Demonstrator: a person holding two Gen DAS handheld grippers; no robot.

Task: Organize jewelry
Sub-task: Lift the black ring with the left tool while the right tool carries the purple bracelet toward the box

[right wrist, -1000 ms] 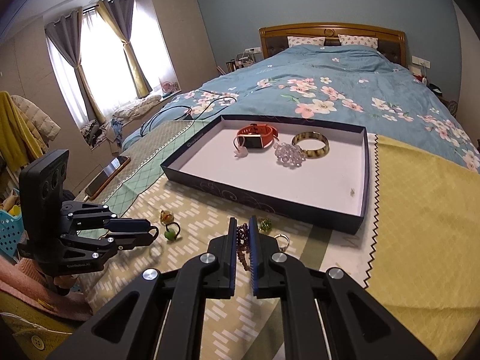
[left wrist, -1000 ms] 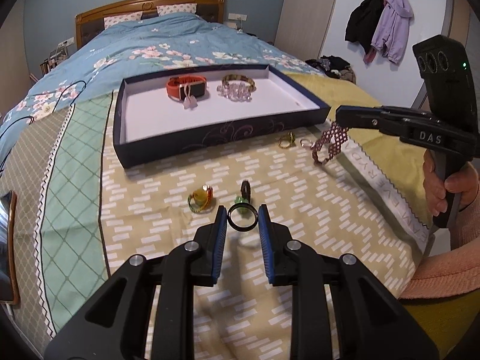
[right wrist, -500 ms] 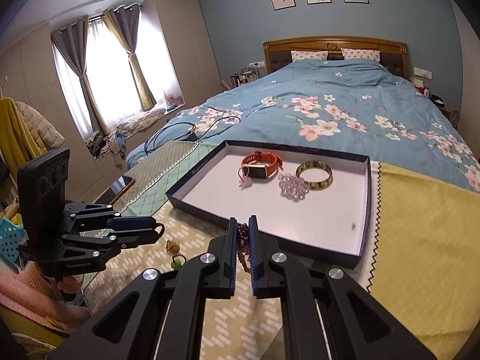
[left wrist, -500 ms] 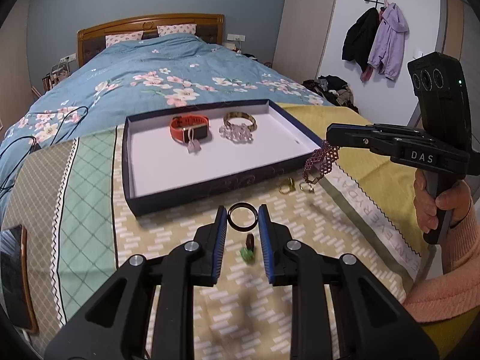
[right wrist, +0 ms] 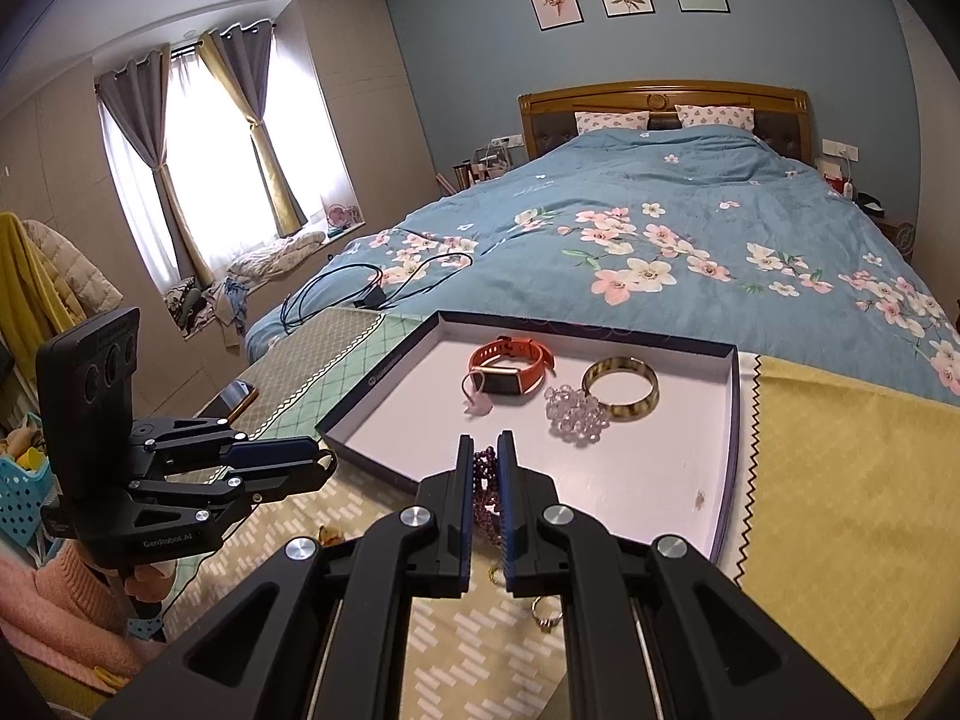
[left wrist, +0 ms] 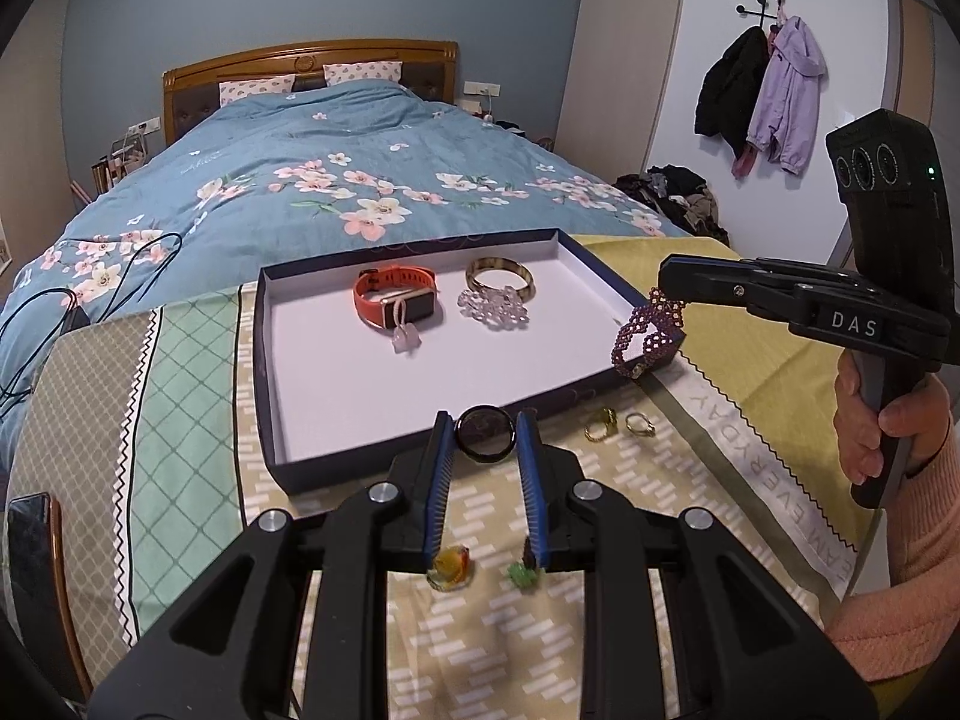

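Observation:
A dark blue tray (left wrist: 273, 360) with a white floor lies on the bed. In it are an orange watch (left wrist: 393, 300), a brown-gold bangle (left wrist: 499, 276) and a clear bead bracelet (left wrist: 493, 309). My left gripper (left wrist: 485, 433) is shut on a black ring (left wrist: 485, 433), held above the tray's near wall. My right gripper (right wrist: 481, 459) is shut on a purple beaded bracelet (right wrist: 487, 480) that hangs over the tray's near right corner (left wrist: 645, 336). Two gold rings (left wrist: 618, 423), a yellow ring (left wrist: 450, 564) and a green ring (left wrist: 522, 573) lie on the cloth before the tray.
A patterned cloth (left wrist: 600, 600) covers the foot of the bed under the tray. A phone (left wrist: 30, 540) lies at the left edge. Black cables (right wrist: 384, 282) trail across the blue floral quilt. A hand (left wrist: 870, 420) in a pink sleeve grips the right handle.
Both grippers rose and moved toward the tray with their pieces. The black ring went from above the loose rings to the tray's near wall, the purple bracelet to its corner.

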